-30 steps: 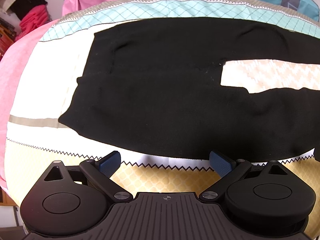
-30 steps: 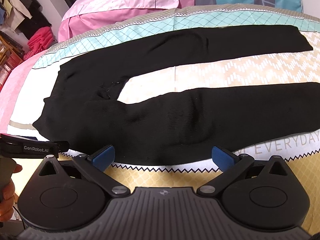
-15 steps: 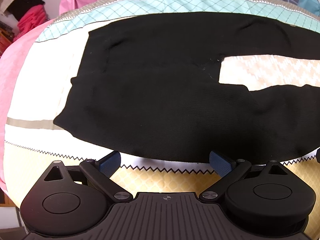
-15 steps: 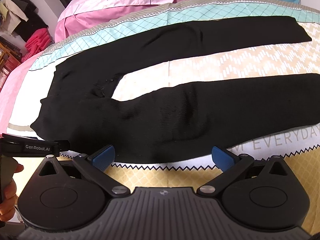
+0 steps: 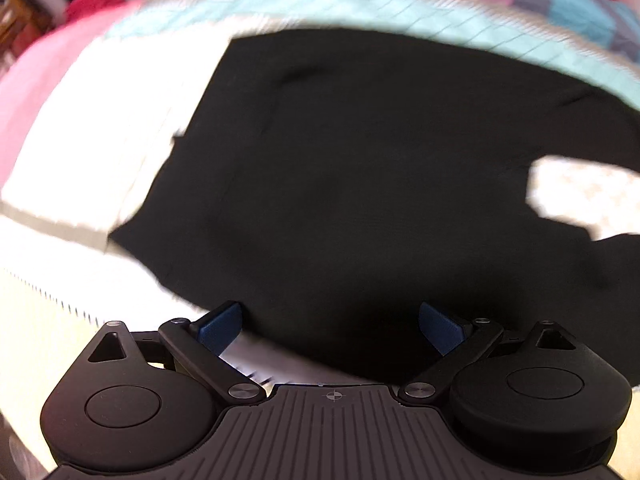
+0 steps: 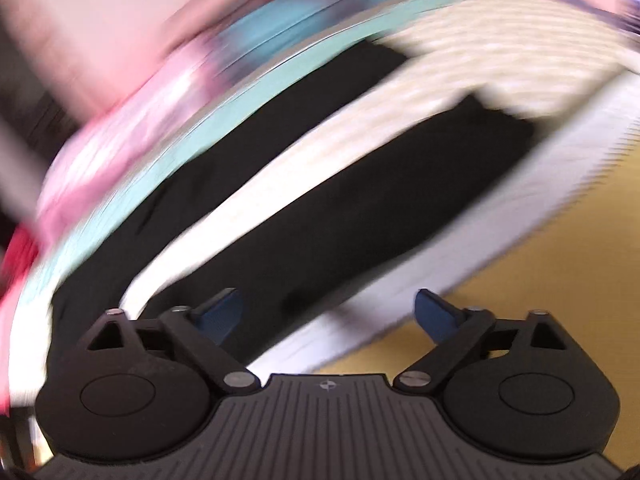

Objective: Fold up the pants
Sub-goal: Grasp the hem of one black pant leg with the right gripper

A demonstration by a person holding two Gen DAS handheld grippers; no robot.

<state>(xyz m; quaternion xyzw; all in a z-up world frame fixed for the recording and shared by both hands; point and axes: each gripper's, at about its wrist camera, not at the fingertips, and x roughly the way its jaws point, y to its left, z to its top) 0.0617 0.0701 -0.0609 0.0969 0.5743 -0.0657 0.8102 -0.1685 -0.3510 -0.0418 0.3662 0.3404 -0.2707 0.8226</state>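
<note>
black pants (image 5: 360, 184), spread flat on the bed, 2 legs parted, unfolded

Black pants (image 5: 360, 184) flat on bedspread (image 5: 100, 132), nothing standing around them

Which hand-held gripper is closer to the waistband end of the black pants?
Left. The left hand-held gripper sits at the near edge of the black pants by the waist; the right hand-held gripper is over a leg.

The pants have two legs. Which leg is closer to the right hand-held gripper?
The lower leg of the black pants, running right between the open right hand-held gripper fingers. The other leg lies farther up the bed, beside the turquoise stripe.
</note>
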